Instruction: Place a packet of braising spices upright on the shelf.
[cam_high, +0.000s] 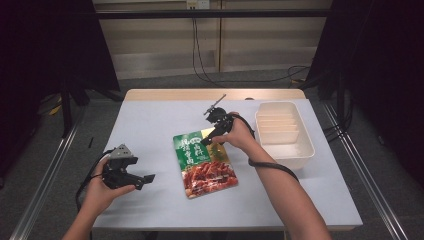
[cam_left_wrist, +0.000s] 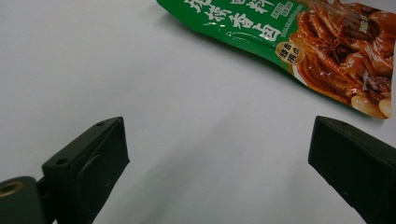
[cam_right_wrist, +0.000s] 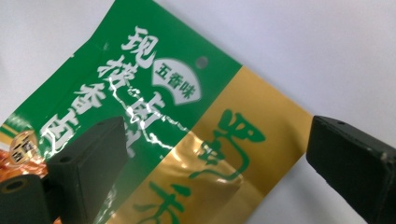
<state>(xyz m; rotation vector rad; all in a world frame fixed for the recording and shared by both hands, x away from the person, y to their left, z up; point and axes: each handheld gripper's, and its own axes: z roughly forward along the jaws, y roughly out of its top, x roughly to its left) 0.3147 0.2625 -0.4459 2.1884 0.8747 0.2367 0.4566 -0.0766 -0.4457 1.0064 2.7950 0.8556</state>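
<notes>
A green and gold food pouch (cam_high: 204, 163) with a picture of braised meat lies flat in the middle of the white table (cam_high: 150, 125). My right gripper (cam_high: 214, 140) hovers open just over the pouch's top edge; in the right gripper view the green and gold top of the pouch (cam_right_wrist: 187, 121) lies between and below the wide-apart jaws. My left gripper (cam_high: 145, 179) is open at the table's left front, a short way left of the pouch. The left gripper view has the pouch (cam_left_wrist: 299, 42) beyond the jaws, with bare table between them.
A white plastic bin (cam_high: 283, 132) with inner dividers stands on the right side of the table, close to the right hand. Cables run across the floor behind the table. Metal rails flank the table on both sides.
</notes>
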